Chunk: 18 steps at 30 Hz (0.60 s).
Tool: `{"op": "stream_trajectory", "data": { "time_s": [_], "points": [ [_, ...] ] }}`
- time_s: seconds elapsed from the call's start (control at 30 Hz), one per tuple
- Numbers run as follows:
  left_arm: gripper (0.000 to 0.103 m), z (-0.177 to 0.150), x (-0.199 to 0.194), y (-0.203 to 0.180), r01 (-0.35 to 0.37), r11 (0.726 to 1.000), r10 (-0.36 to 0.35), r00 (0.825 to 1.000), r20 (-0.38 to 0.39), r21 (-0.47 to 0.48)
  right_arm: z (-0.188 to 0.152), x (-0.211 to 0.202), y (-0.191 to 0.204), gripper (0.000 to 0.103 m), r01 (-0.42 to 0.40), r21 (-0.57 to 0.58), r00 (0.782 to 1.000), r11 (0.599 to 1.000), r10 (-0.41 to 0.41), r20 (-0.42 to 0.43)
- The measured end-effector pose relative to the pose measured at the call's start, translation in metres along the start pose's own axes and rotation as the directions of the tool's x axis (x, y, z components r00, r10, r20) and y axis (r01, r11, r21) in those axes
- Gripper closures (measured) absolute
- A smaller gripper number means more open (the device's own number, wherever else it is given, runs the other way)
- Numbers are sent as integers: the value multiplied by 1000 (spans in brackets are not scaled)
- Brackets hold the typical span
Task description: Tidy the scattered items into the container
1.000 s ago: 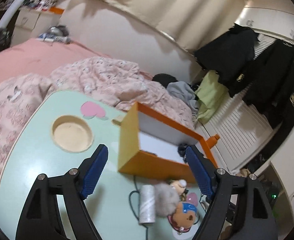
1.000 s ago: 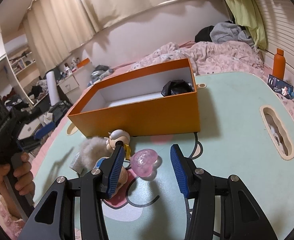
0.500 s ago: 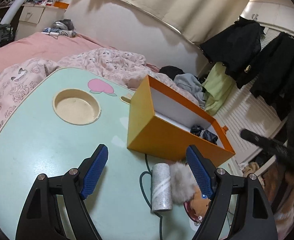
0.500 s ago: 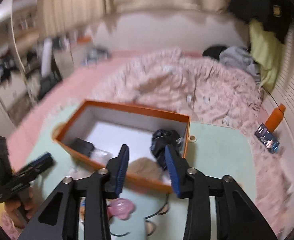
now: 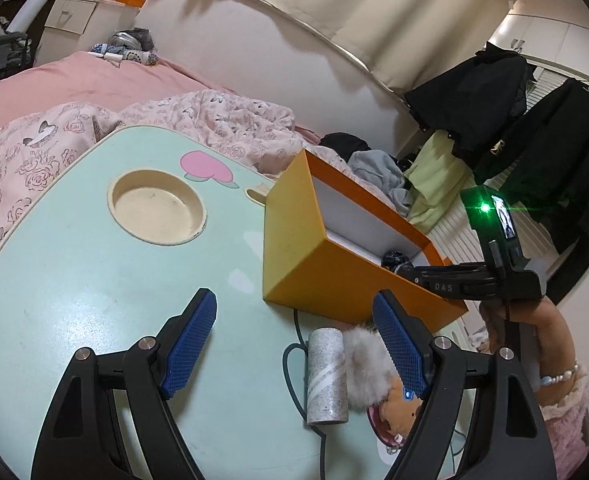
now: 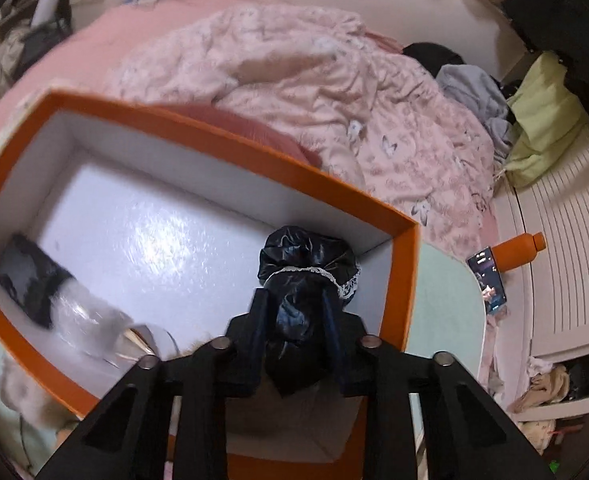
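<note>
**Black Bundle Pinched Over the Orange Box**

There is one orange box on the mint green tabletop. It is open on top and white inside.

Three things show in the box. One is a shiny black bundle with a white lace band, in the corner by the right wall. One is a dark thing in the left corner. One is a clear crinkly thing just beside the dark one. The middle of the box floor is bare.

The right hand-held gripper points down into the box. Its two fingers are close together and they pinch the black bundle.

The left hand-held gripper is held over the tabletop with its two blue pads wide apart. Nothing is between them.

Three loose things lie on the tabletop near the front wall of the box. One is a grey speckled roll, lying on its side. One is a fluffy grey puff, touching the roll. One is a small plush toy, partly hidden behind the left gripper's finger.

The left part of the tabletop is bare, with one round cup hollow in it. The far edge of the tabletop is next to a pink quilt on a bed.
</note>
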State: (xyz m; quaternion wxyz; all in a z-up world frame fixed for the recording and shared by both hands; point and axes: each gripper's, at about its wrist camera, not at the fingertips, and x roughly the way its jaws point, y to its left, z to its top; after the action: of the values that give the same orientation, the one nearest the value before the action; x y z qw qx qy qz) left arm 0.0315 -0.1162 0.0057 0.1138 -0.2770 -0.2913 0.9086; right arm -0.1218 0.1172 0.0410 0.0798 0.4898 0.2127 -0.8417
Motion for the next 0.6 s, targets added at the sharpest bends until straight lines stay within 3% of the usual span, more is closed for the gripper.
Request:
{"op": "stream_trajectory", "data": {
  "time_s": [0.07, 0.13, 0.2, 0.3, 0.43, 0.53, 0.6],
  "points": [
    [23, 0, 1, 0, -1, 1000, 1, 1000, -3, 0, 0, -17, -7, 83, -55, 33, 996, 998, 52, 78],
    [23, 0, 1, 1, -1, 1000, 1, 1000, -3, -3, -7, -46, -16, 83, -123, 76, 975, 989, 106, 193],
    [23, 0, 1, 1, 0, 1000, 0, 1000, -4, -5, -15, -72, -26, 83, -225, 112, 937, 968, 184, 297],
    [23, 0, 1, 1, -2, 1000, 2, 1000, -6, -6, -51, -113, -41, 83, -414, 134, 841, 900, 322, 435],
    [23, -1, 1, 2, 1, 1000, -1, 1000, -5, -10, -110, -132, -51, 83, -511, 151, 777, 846, 380, 501],
    [23, -1, 2, 3, -2, 1000, 1, 1000, -5, -13, -145, -127, -53, 83, -576, 180, 750, 797, 428, 504],
    [23, -1, 2, 2, -3, 1000, 3, 1000, -5, -11, -158, -117, -50, 83, -580, 218, 762, 785, 429, 485]
  ]
}}
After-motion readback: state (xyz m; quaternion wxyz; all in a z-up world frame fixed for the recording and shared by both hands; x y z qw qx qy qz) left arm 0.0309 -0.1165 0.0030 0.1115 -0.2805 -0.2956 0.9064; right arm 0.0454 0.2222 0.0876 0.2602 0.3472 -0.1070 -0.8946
